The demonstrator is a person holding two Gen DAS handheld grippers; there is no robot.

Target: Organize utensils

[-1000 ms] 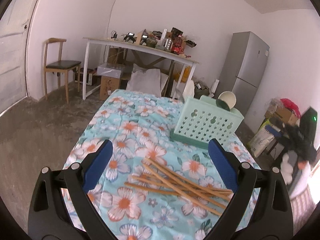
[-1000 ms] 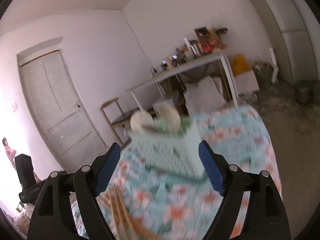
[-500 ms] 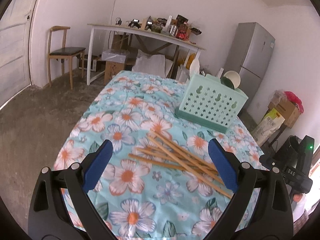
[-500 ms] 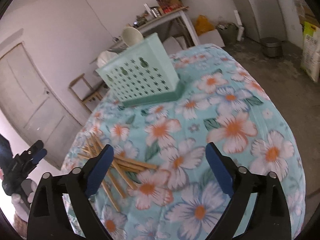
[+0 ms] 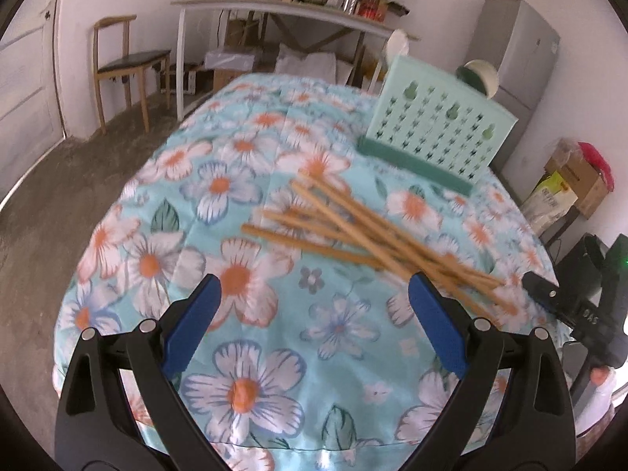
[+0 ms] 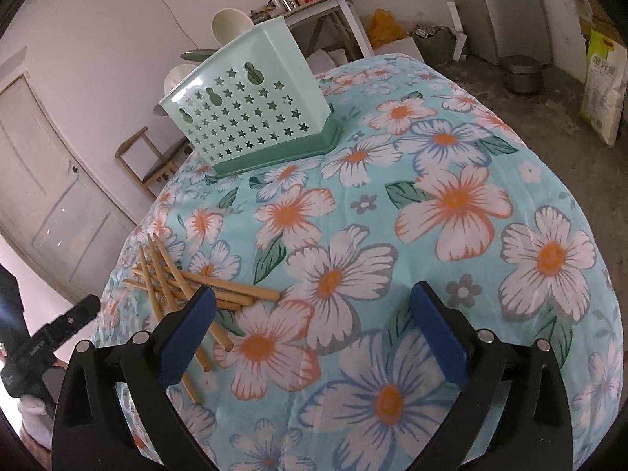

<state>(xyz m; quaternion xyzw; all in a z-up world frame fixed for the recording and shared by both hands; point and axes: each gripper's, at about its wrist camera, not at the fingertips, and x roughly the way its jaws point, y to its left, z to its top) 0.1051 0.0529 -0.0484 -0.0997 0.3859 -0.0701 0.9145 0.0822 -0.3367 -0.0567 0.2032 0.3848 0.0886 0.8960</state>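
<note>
Several wooden chopsticks point(image 5: 365, 231) lie in a loose crossed pile on the floral tablecloth point(image 5: 243, 180); they also show at the left in the right wrist view point(image 6: 184, 282). A mint green perforated utensil basket point(image 5: 435, 117) stands upright beyond them, with white spoons or ladles sticking out of it; it also shows in the right wrist view point(image 6: 251, 114). My left gripper point(image 5: 314, 322) is open and empty, above the near edge of the table, short of the chopsticks. My right gripper point(image 6: 314, 325) is open and empty above the cloth, with the chopsticks by its left finger.
A wooden chair point(image 5: 125, 66) and a cluttered white side table point(image 5: 282, 8) stand behind the table. A grey fridge point(image 5: 518, 55) and boxes point(image 5: 577, 184) are at the right. The right gripper shows at the left wrist view's right edge point(image 5: 577, 310).
Both grippers have come lower and closer to the table. The chopsticks and basket now look larger in both views. Both grippers stay open.
</note>
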